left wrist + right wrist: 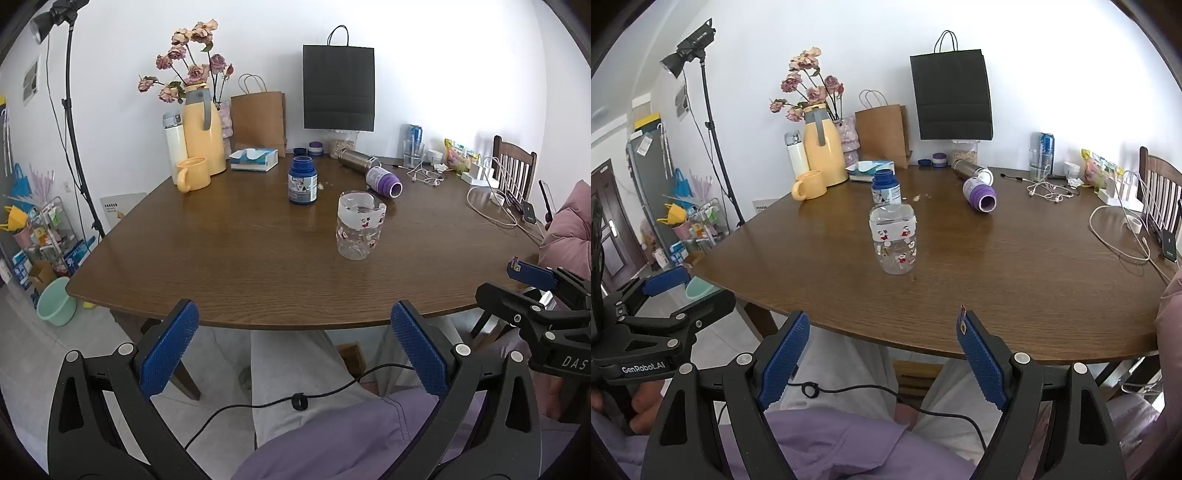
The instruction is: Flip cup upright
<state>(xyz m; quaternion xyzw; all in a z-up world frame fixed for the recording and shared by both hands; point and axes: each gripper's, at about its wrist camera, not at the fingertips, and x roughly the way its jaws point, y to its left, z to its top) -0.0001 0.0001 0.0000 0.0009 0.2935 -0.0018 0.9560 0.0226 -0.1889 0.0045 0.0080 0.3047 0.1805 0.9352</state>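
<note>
A clear glass cup (359, 226) with cartoon prints and a white band stands on the brown table (229, 258), base up and mouth down; it also shows in the right wrist view (894, 238). My left gripper (295, 332) is open and empty, held off the table's near edge above the person's lap. My right gripper (882, 336) is open and empty too, also short of the near edge. The cup is well ahead of both. The right gripper shows at the right of the left wrist view (532, 280), and the left gripper at the left of the right wrist view (665, 284).
A blue pill bottle (303, 181) stands behind the cup. A purple-capped bottle (384, 181) and a steel flask (357, 159) lie on their sides. A yellow mug (192, 174), yellow jug (202, 134), tissue box (254, 158), bags, cables (491, 206) and a chair (513, 166) line the far and right sides.
</note>
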